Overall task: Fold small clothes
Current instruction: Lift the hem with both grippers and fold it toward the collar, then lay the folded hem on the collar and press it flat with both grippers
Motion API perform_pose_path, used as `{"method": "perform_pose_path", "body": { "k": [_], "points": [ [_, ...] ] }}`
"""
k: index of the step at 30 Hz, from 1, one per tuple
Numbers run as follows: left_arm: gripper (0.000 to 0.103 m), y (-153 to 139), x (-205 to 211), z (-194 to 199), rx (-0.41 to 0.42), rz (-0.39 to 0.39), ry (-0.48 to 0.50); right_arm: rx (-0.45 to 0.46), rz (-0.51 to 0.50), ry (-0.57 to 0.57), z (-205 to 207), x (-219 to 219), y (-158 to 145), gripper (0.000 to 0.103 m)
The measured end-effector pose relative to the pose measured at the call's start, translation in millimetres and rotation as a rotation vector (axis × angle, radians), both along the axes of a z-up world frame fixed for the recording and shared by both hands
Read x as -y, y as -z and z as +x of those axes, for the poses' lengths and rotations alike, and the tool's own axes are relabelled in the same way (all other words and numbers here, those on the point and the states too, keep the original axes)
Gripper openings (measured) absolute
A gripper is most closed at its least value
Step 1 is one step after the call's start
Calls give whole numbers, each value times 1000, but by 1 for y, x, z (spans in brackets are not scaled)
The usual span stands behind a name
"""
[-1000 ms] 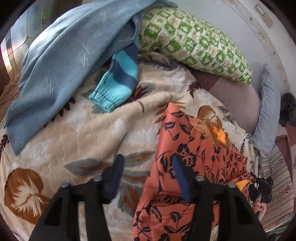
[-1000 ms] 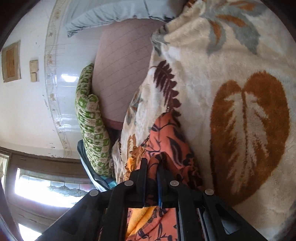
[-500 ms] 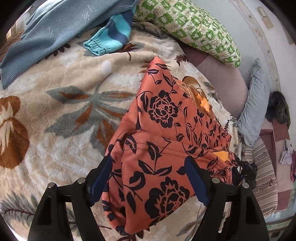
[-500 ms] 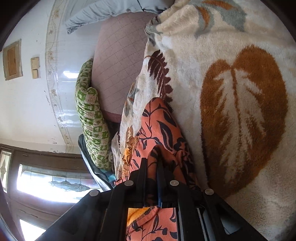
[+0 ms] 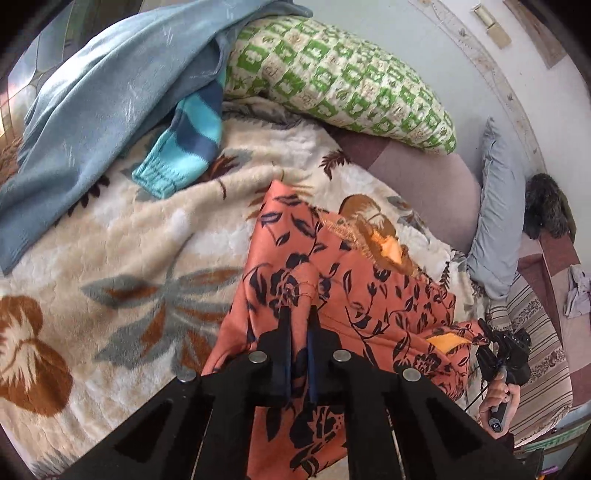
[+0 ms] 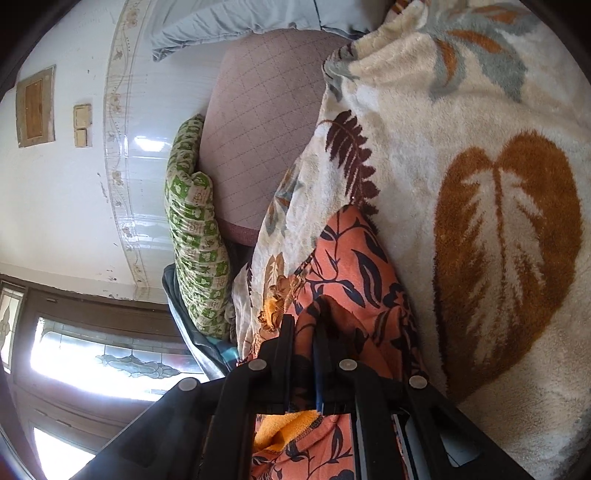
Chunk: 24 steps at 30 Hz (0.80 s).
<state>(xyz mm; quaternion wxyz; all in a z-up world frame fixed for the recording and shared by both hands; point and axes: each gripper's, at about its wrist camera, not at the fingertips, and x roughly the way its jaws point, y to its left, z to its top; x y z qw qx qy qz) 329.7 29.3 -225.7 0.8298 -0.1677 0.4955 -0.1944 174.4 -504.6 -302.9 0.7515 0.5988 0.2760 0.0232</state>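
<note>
Left gripper [image 5: 298, 314]: jaws drawn nearly together, pinching a fold of the orange floral garment [image 5: 343, 295] at its near-left part. Right gripper [image 6: 303, 325]: jaws likewise closed on a bunched fold of the same garment [image 6: 351, 266], yellow-orange lining [image 6: 284, 424] showing just below the fingers.

Garment location: on the cream leaf-print blanket [image 5: 129, 258], right of centre in the left wrist view, spread from a far corner toward the near edge.

Seen only from the left wrist:
- Right gripper [image 5: 498, 350] at the garment's near-right edge, with the hand [image 5: 500, 397] holding its handle.
- Grey-blue sweater [image 5: 92, 110] lying far left on the blanket, well apart from the garment.
- Striped turquoise-and-navy sleeve [image 5: 184, 147] emerging from under the sweater, cuff resting on the blanket.
- Dark furry item [image 5: 546, 210] far right; kind cannot be told.
- Striped cloth [image 5: 535, 332] at the right edge, beside the blanket.

Seen only from the right wrist:
- Window with patterned glass [image 6: 92, 350], low left in a rotated frame.
- 2 wall plates [image 6: 82, 125] and a framed panel [image 6: 35, 107] on the white wall.
- Large brown leaf motif [image 6: 509, 258] on the blanket, just beside the garment.

Common to both views: green-checked pillow [image 5: 340, 85] [image 6: 192, 229] at the far edge, mauve quilted mattress [image 5: 413, 166] [image 6: 258, 129] beside it, grey-blue pillow [image 5: 498, 206] [image 6: 240, 18] beyond.
</note>
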Motion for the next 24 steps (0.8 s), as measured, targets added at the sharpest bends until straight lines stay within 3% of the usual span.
{"method": "perform_pose_path", "body": {
  "k": [7, 10, 12, 14, 15, 16, 19, 22, 24],
  "points": [
    [6, -31, 19, 82, 96, 10, -20, 86, -44, 81, 26, 21, -16, 9],
    [6, -24, 36, 115, 138, 63, -37, 67, -35, 123, 37, 32, -3, 13],
    [6, -3, 42, 136, 120, 103, -77, 37, 13, 159, 41, 40, 14, 15],
    [6, 22, 43, 149, 79, 114, -108, -31, 46, 190, 41, 48, 31, 32],
    [6, 34, 43, 153, 49, 143, -124, -64, 62, 203, 39, 53, 37, 65],
    [6, 44, 41, 153, 26, 163, -143, -69, 79, 227, 34, 57, 41, 82],
    [6, 52, 27, 138, 8, 126, -176, -19, 66, 270, 20, 65, 32, 82],
    [6, 30, 10, 105, 91, 95, -223, 26, -47, 235, 17, 59, 1, 82],
    [18, 14, 5, 77, 160, 122, -242, 39, -102, 179, 21, 44, -16, 82]
  ]
}}
